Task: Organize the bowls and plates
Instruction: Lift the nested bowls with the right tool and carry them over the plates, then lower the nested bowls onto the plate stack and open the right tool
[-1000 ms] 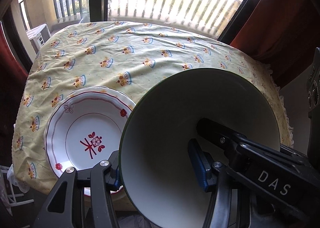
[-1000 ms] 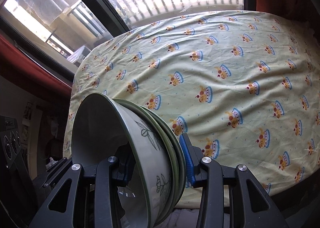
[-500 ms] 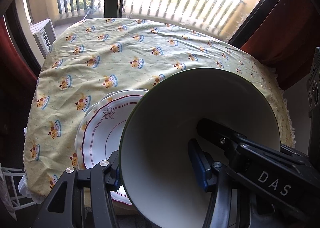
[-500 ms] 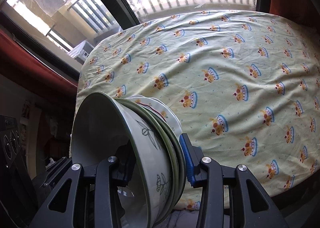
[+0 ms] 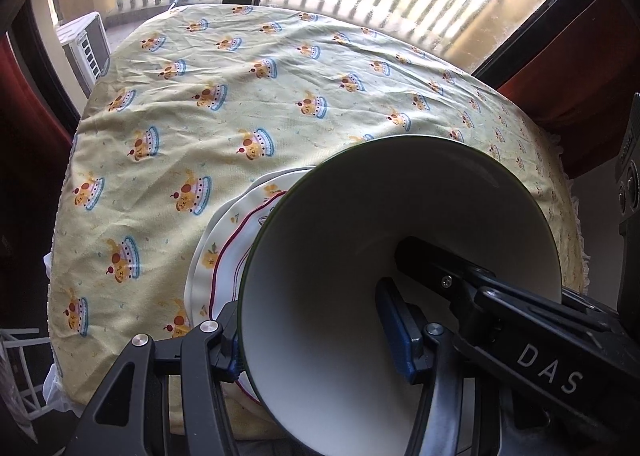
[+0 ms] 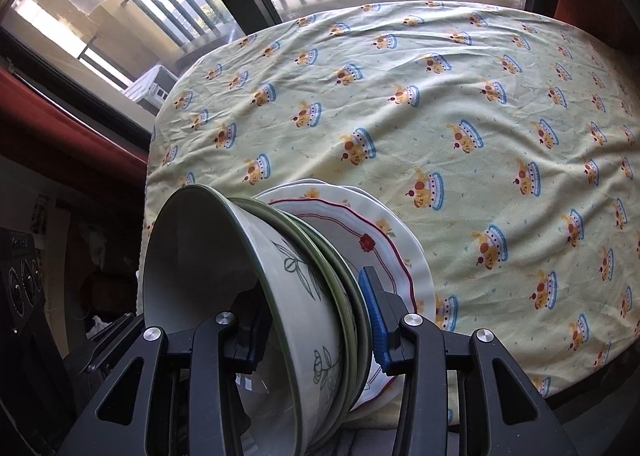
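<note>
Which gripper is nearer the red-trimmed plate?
Left, narrowly: the left gripper overlaps the red-trimmed plate rim; the right gripper, clamped on the bowl stack, has it just beyond its pad.

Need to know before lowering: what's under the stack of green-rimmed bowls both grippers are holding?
Under the bowl stack lie plates on the tablecloth: a red-trimmed plate atop a white plate with yellow flowers. Their centres are covered, and whether the bowls touch them is unclear.

Glossy glazed ceramic bowls, green-rimmed and smooth, are clamped over a shiny white plate edged in red. Beneath lies a creased, matt cotton-like tablecloth. The right gripper shows matt black plastic, bright metal screw heads and ribbed blue pads.
</note>
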`<state>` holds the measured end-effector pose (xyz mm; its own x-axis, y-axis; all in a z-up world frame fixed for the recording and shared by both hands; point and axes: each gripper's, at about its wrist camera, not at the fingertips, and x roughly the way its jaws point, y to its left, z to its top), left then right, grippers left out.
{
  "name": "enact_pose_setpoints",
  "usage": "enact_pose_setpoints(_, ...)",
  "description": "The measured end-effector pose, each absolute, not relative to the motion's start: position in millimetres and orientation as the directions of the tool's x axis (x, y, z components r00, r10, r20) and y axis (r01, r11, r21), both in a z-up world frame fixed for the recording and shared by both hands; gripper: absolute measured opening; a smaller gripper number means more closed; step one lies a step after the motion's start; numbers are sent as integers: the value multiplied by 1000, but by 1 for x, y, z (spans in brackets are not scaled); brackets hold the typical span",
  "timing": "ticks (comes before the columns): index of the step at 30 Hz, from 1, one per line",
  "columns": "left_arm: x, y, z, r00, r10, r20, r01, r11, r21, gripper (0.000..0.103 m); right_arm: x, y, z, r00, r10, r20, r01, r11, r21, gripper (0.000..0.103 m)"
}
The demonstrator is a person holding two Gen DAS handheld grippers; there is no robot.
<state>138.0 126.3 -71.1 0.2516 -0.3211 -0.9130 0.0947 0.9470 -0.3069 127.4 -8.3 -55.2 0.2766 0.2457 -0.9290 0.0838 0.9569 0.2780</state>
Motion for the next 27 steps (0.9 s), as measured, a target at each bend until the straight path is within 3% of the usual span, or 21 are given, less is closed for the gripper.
enact_pose_setpoints(19, 145, 128, -84, 252, -271, -929, 126, 961, -246, 55, 135, 5, -75, 245, 232, -941, 96, 960, 262, 44)
enact_pose_setpoints(27, 141, 123, -83, 268, -250, -930, 190, 960, -204, 55, 125, 11, -69, 279, 122, -952, 112, 981, 159, 44)
